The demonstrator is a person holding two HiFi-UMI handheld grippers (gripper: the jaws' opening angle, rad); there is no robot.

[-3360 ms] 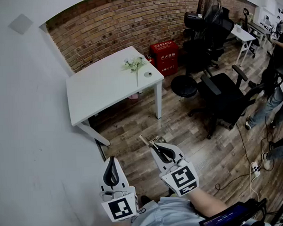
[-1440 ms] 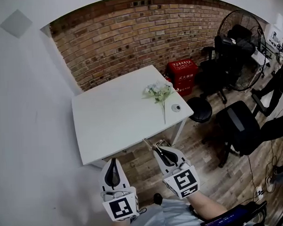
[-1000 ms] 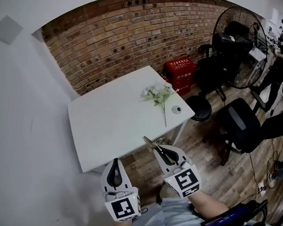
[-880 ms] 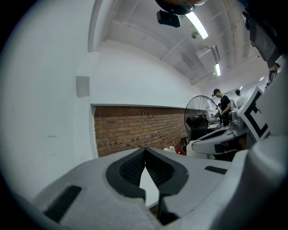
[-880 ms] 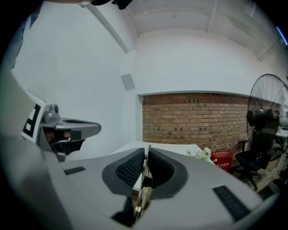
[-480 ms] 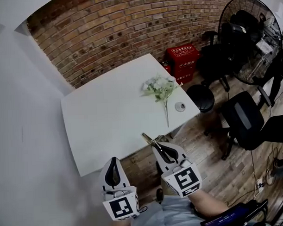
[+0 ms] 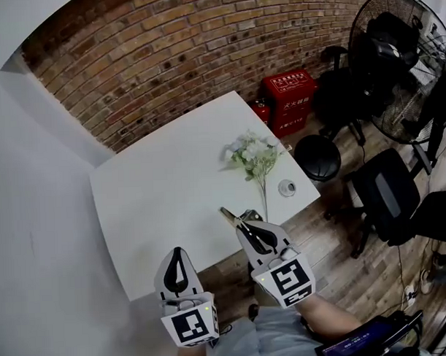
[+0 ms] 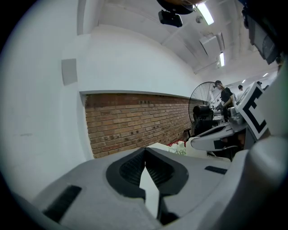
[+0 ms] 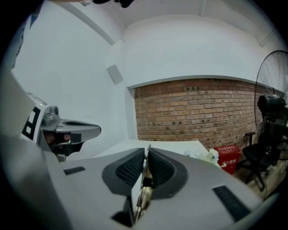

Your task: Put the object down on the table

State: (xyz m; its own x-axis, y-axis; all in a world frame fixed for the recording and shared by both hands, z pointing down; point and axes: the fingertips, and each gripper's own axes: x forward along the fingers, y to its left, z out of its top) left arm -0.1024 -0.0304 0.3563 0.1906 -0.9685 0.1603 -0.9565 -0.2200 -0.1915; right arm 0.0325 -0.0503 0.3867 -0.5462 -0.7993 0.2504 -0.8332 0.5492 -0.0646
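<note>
My right gripper (image 7: 244, 225) is shut on a thin brass-coloured object (image 7: 229, 214) that sticks out past its fingertips, over the near edge of the white table (image 7: 158, 190). In the right gripper view that gripper (image 9: 146, 162) pinches the flat object (image 9: 143, 191) edge-on between its ribbed pads. My left gripper (image 7: 176, 255) hovers at the table's near edge, shut with nothing in it. In the left gripper view its jaws (image 8: 145, 156) meet at the tips. A bunch of pale flowers (image 7: 256, 153) and a small round thing (image 7: 286, 186) lie on the table's right part.
A brick wall (image 7: 174, 44) runs behind the table and a white wall (image 7: 35, 238) along its left. To the right stand a red box (image 7: 289, 91), a black stool (image 7: 317, 156), an office chair (image 7: 388, 197) and a large fan (image 7: 404, 43).
Both grippers have come forward toward the table, from above the wooden floor to its near edge. The right gripper has kept its hold on the thin object.
</note>
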